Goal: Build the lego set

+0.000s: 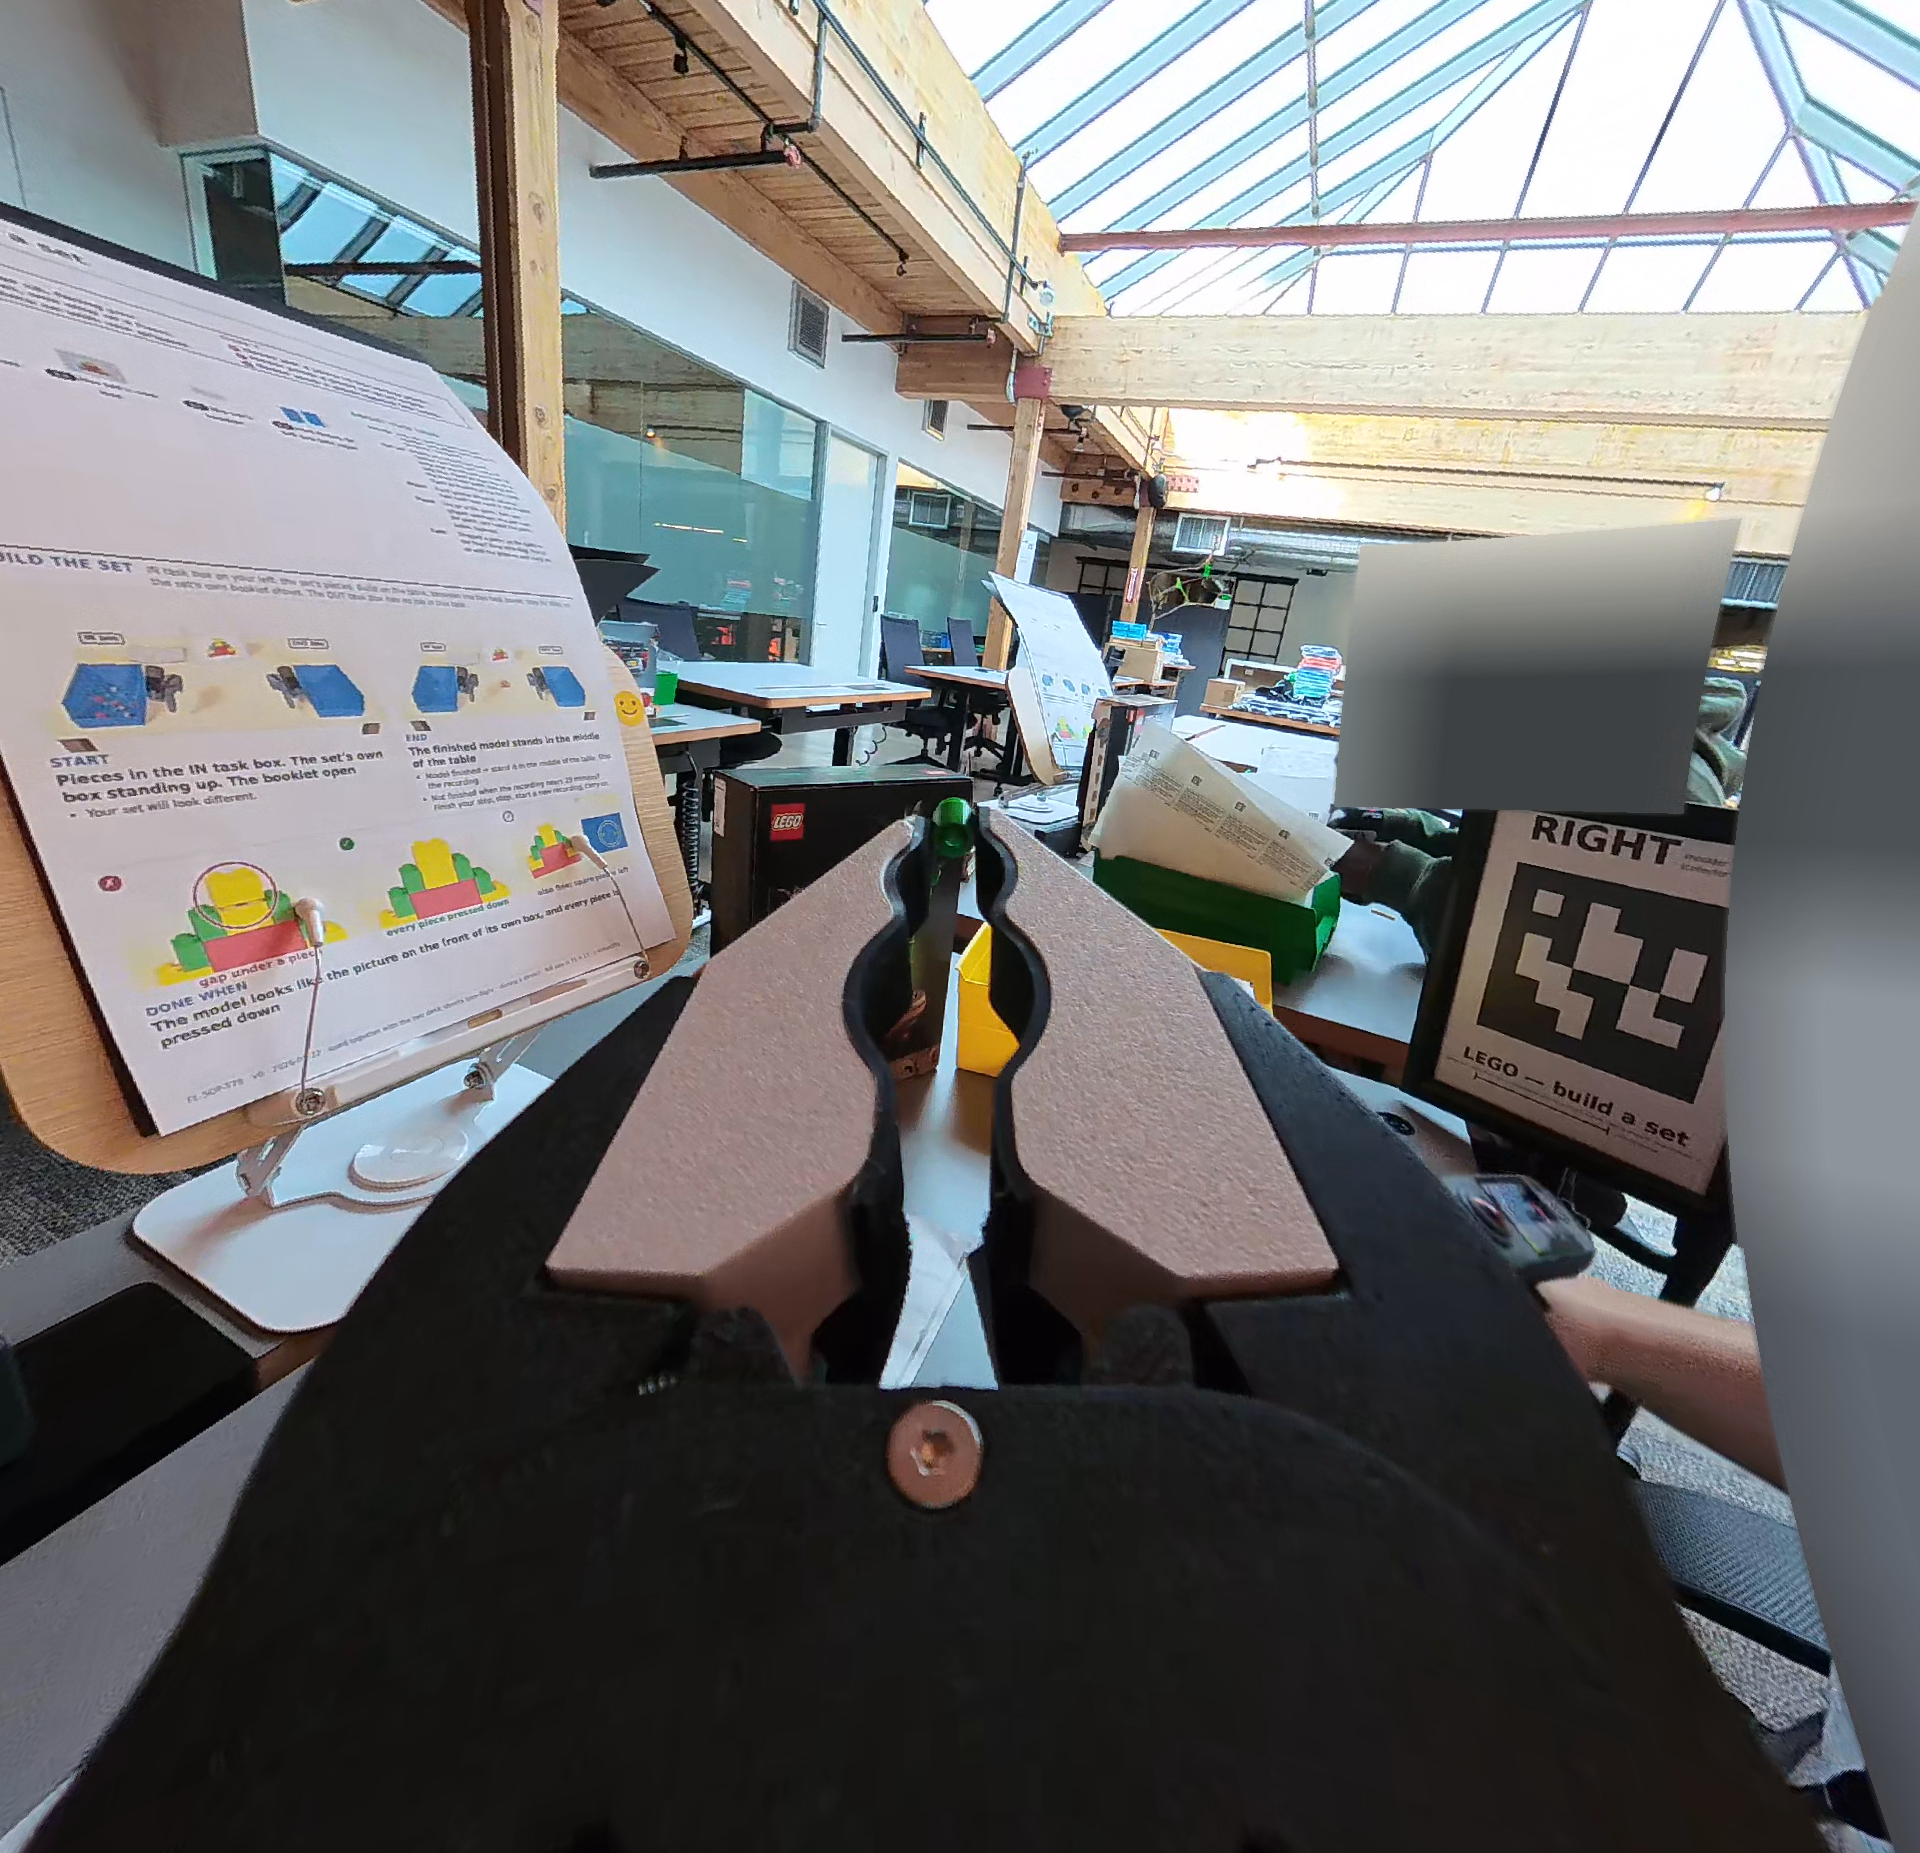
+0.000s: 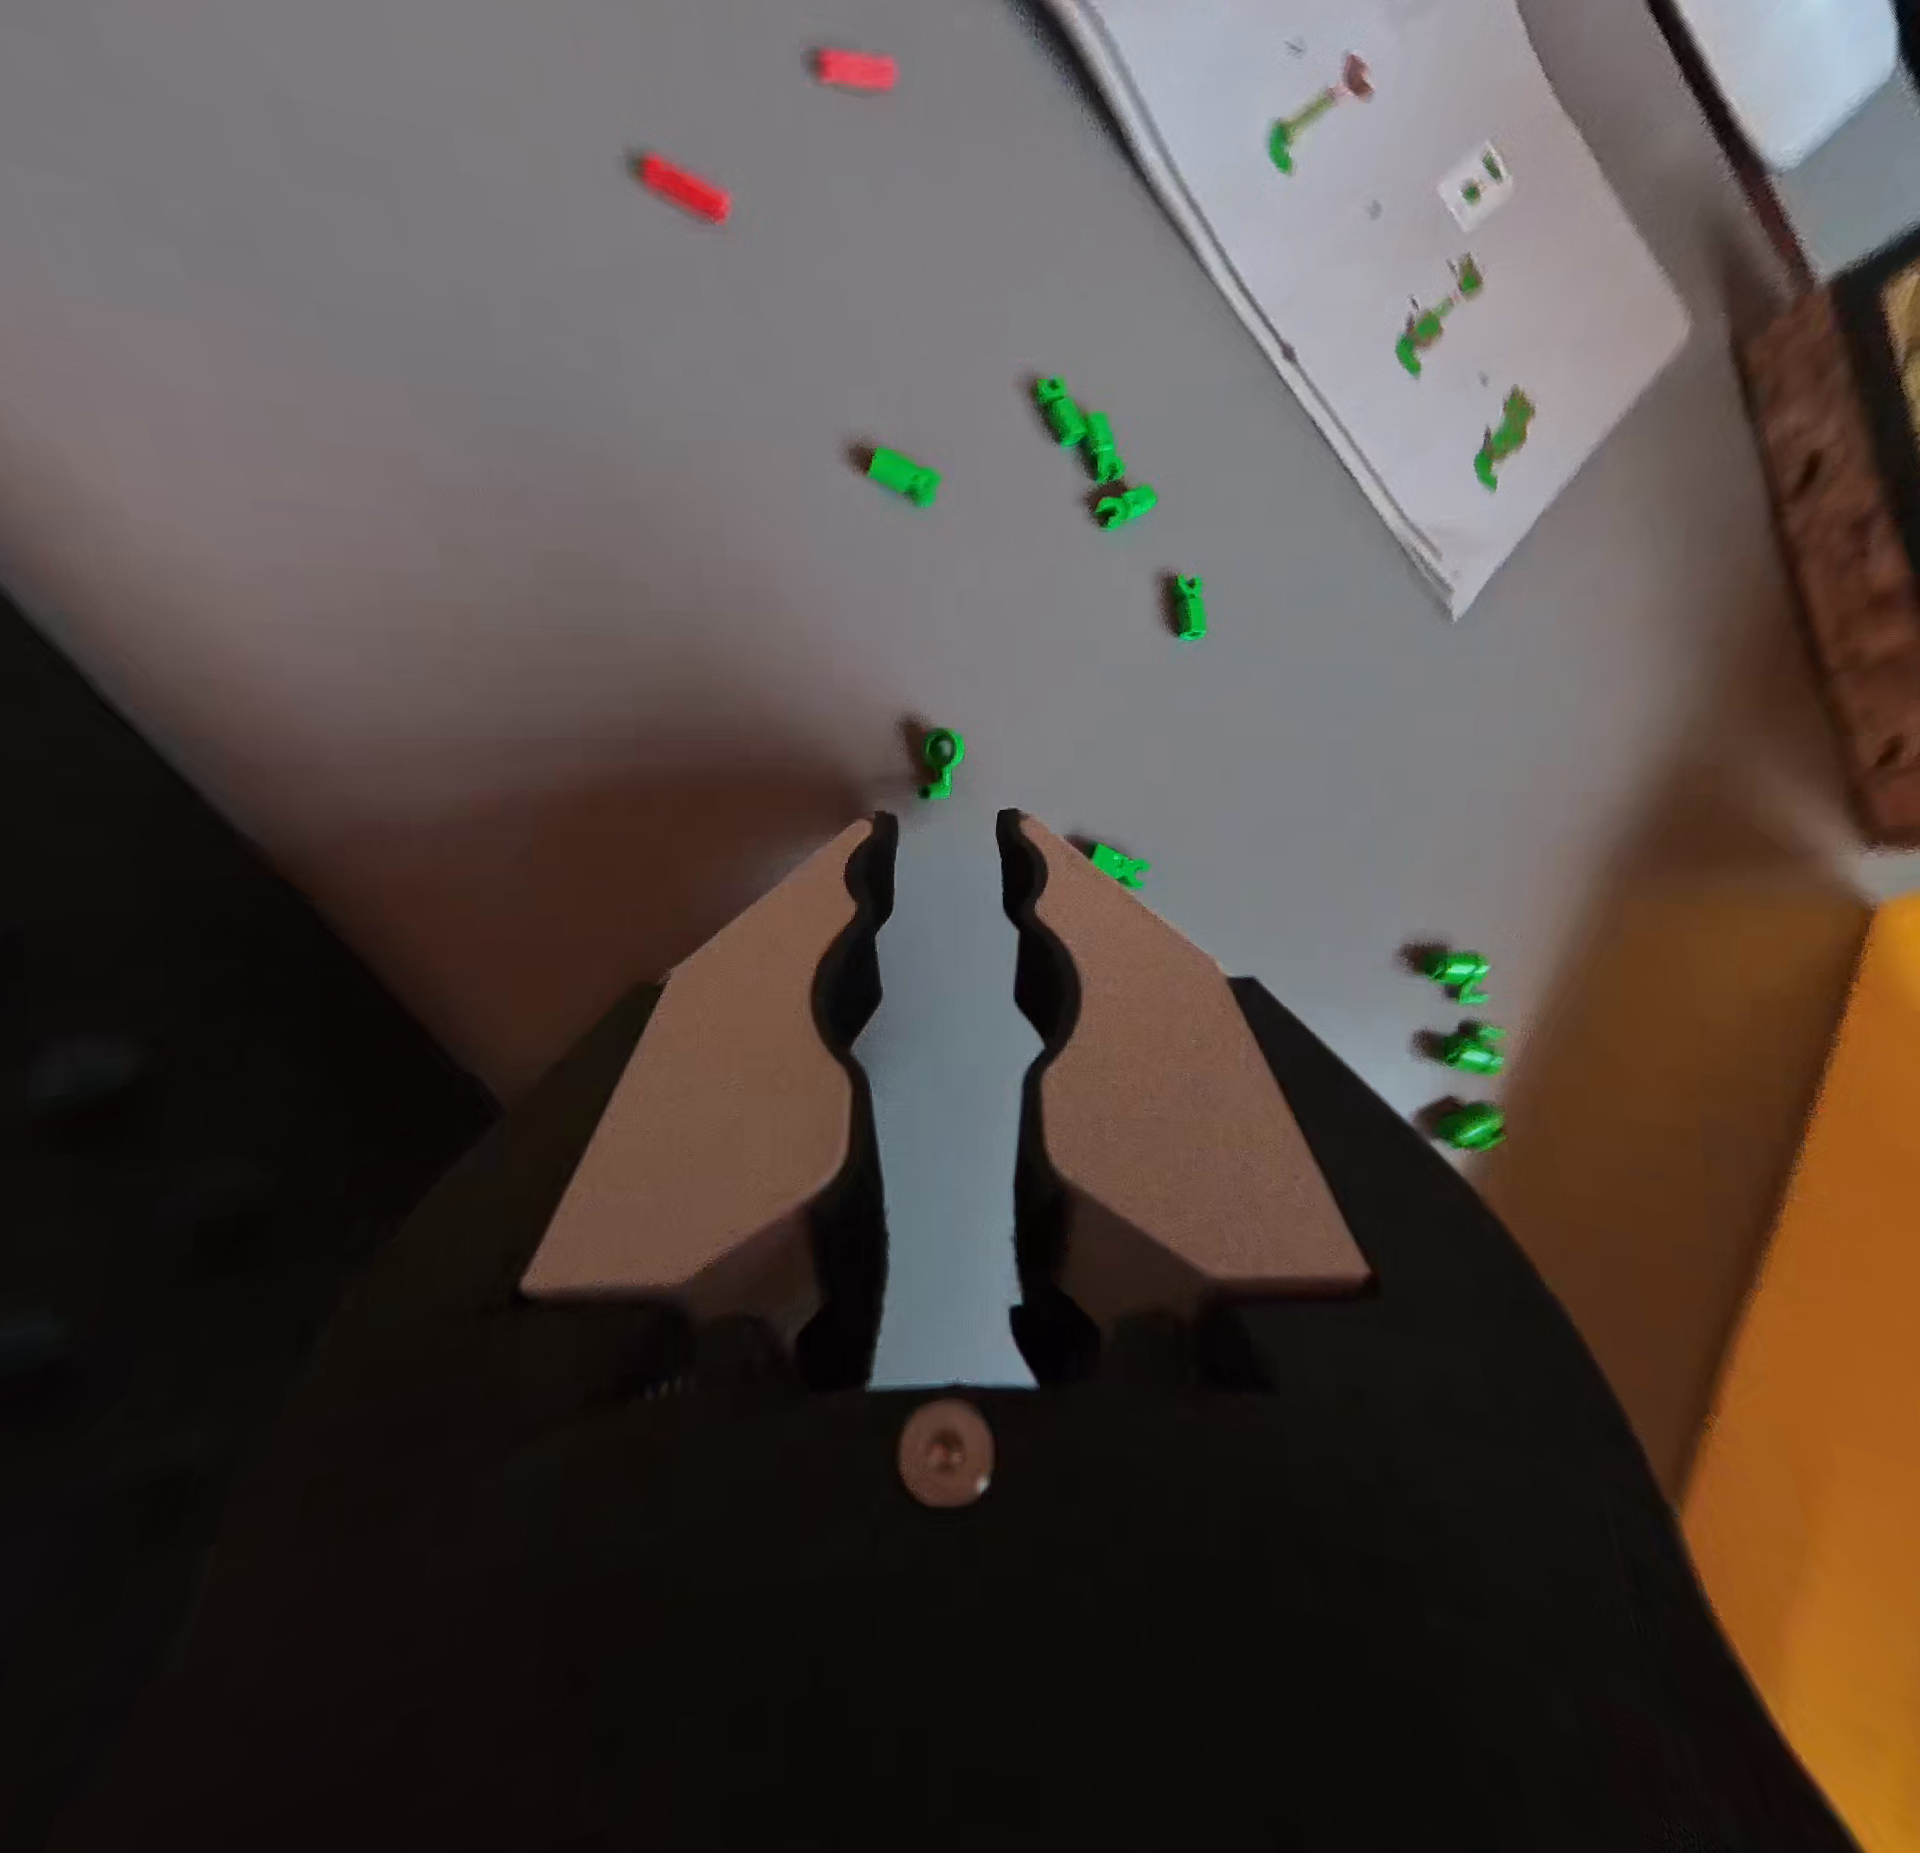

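My left gripper (image 1: 948, 835) is raised above the table and shut on a small green lego piece (image 1: 950, 824) held at its fingertips. My right gripper (image 2: 945, 818) points down at the grey table (image 2: 416, 401), open and empty, its tips just short of a green lego connector (image 2: 940, 760). Several more green pieces lie scattered ahead (image 2: 1081, 432) and to the right (image 2: 1465, 1050), one beside the right finger (image 2: 1117, 863). Two red pieces (image 2: 683, 188) lie farther off. The open instruction booklet (image 2: 1382, 245) lies at the upper right.
A sheet on a wooden stand (image 1: 291, 764) is at the left. A black lego box (image 1: 821, 858), a yellow bin (image 1: 982, 1003) and a green bin (image 1: 1226, 910) with papers stand behind. A marker sign (image 1: 1590, 982) is right. A yellow container (image 2: 1818, 1336) edges the right wrist view.
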Demonstrator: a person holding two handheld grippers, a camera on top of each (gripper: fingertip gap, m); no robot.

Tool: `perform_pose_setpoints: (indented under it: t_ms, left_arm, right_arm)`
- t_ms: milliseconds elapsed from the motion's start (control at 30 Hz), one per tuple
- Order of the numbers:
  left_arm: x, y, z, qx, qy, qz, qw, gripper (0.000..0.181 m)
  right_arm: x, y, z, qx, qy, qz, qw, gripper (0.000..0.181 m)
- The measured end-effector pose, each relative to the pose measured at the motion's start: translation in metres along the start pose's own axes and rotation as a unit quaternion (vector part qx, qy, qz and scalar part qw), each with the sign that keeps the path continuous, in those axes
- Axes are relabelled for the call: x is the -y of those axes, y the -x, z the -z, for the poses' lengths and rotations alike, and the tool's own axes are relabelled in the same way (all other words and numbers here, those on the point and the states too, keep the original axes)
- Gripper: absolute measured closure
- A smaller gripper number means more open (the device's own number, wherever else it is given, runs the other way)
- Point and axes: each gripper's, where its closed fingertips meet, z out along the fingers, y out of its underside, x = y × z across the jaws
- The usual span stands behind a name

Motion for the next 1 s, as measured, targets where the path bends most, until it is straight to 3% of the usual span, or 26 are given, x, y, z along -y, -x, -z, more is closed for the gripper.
perform_pose_setpoints:
  t_ms: [100, 200, 500, 600, 667, 767, 867, 1000]
  left_arm:
    - [0.000, 0.000, -0.001, -0.004, -0.002, 0.004, 1.000, 0.176]
    - [0.000, -0.001, -0.001, -0.004, 0.000, 0.003, 1.000, 0.176]
    - [-0.001, 0.004, 0.001, 0.007, 0.004, 0.005, 1.000, 0.175]
    - [-0.003, 0.004, 0.000, 0.007, 0.008, 0.009, 1.000, 0.176]
    - [-0.003, 0.002, -0.001, 0.004, 0.008, 0.007, 1.000, 0.176]
    - [-0.003, -0.001, -0.001, -0.001, 0.010, 0.004, 1.000, 0.176]
    - [-0.002, -0.003, -0.001, -0.004, 0.011, 0.004, 1.000, 0.176]
    - [-0.002, -0.004, 0.000, -0.008, 0.010, 0.005, 1.000, 0.176]
  right_arm:
    - [0.000, -0.002, -0.001, -0.003, -0.018, 0.113, 0.993, 0.161]
    - [0.006, 0.003, -0.003, 0.016, -0.042, 0.156, 0.987, 0.161]
    - [0.007, 0.003, -0.010, 0.041, -0.050, 0.120, 0.991, 0.178]
    - [0.011, 0.006, -0.007, 0.102, -0.052, 0.016, 0.993, 0.180]
    - [0.010, 0.015, -0.003, 0.204, -0.030, -0.117, 0.972, 0.179]
    - [0.012, 0.022, 0.005, 0.340, -0.001, -0.296, 0.893, 0.180]
    - [0.006, 0.027, 0.008, 0.395, 0.023, -0.353, 0.847, 0.179]
    - [0.003, 0.026, 0.007, 0.413, 0.027, -0.371, 0.831, 0.178]
